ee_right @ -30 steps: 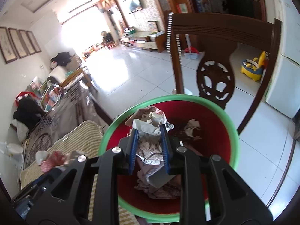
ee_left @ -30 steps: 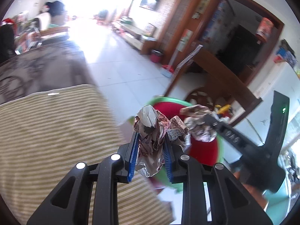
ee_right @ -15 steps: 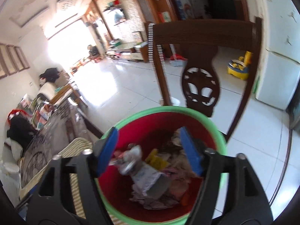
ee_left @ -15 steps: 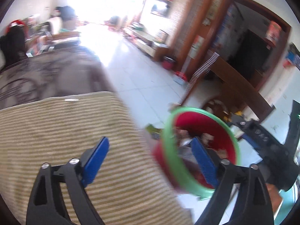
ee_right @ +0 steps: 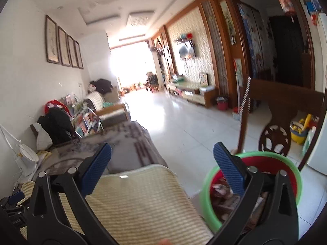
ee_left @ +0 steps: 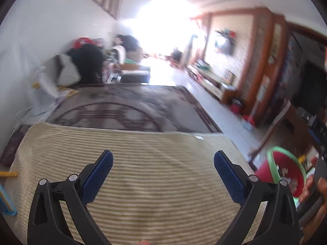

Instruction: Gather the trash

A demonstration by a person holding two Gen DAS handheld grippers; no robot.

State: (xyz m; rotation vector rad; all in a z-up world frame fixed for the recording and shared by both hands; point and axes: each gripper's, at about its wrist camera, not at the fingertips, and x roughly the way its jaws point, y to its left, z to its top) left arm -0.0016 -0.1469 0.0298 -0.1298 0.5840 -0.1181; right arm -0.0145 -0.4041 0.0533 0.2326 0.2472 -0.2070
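Note:
The red bin with a green rim (ee_left: 273,163) stands beside the table at the right edge of the left wrist view, with crumpled paper trash (ee_left: 286,171) in it. My left gripper (ee_left: 163,157) hangs over the striped beige mat (ee_left: 163,194). Its jaws are opening wide and nothing is between them. In the right wrist view the bin (ee_right: 206,183) sits low at the right, with paper trash (ee_right: 222,189) inside, partly behind my right finger. My right gripper (ee_right: 162,148) is also opening and holds nothing, above the mat's (ee_right: 139,200) corner. A hand (ee_left: 308,185) grips the right tool's handle.
A dark patterned cloth (ee_left: 126,110) covers the table beyond the mat. A carved wooden chair (ee_right: 286,106) stands behind the bin, with a yellow toy (ee_right: 298,130) and a white cabinet (ee_right: 318,153) at the right. White tiled floor (ee_right: 184,126) runs toward the bright window.
Both grippers let go of their crumpled paper over the bin and opened wide. Both then swung left, away from the bin and over the striped mat.

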